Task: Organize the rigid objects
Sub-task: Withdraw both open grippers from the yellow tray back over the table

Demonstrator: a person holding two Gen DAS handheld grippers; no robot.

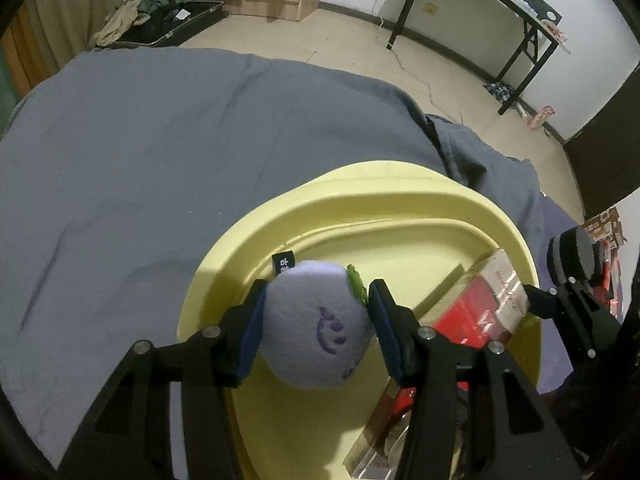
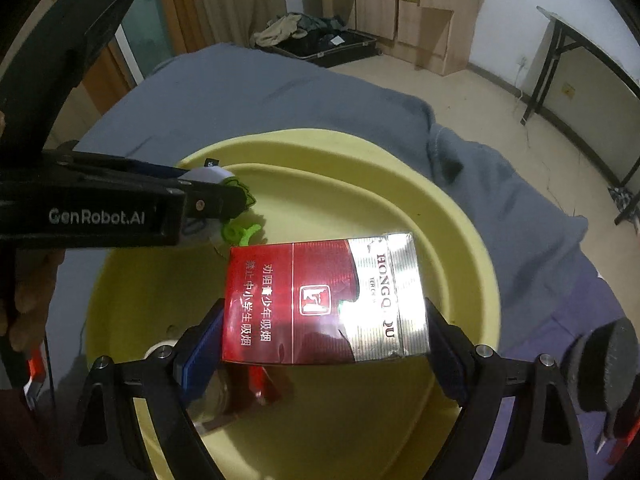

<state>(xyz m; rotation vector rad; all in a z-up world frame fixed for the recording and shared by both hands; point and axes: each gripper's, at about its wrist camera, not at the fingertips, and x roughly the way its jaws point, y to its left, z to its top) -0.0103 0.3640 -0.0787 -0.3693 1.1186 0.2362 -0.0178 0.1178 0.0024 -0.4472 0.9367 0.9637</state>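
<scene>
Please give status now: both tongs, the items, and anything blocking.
Left tongs shut on lilac plush ball, right tongs shut on red cigarette pack. Both over yellow basin. Nothing blocking.

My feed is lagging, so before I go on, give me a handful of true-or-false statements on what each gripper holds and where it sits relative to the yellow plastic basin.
1. The left gripper holds a round lilac plush ball with a stitched face. True.
2. The right gripper is empty. False: a red and silver cigarette pack sits between its blue pads.
3. Both grippers are over the yellow plastic basin. True.
4. The basin stands on bare floor. False: it rests on a grey-blue cloth.
5. The plush ball lies on the basin floor. False: it is held in the air between the pads.
</scene>
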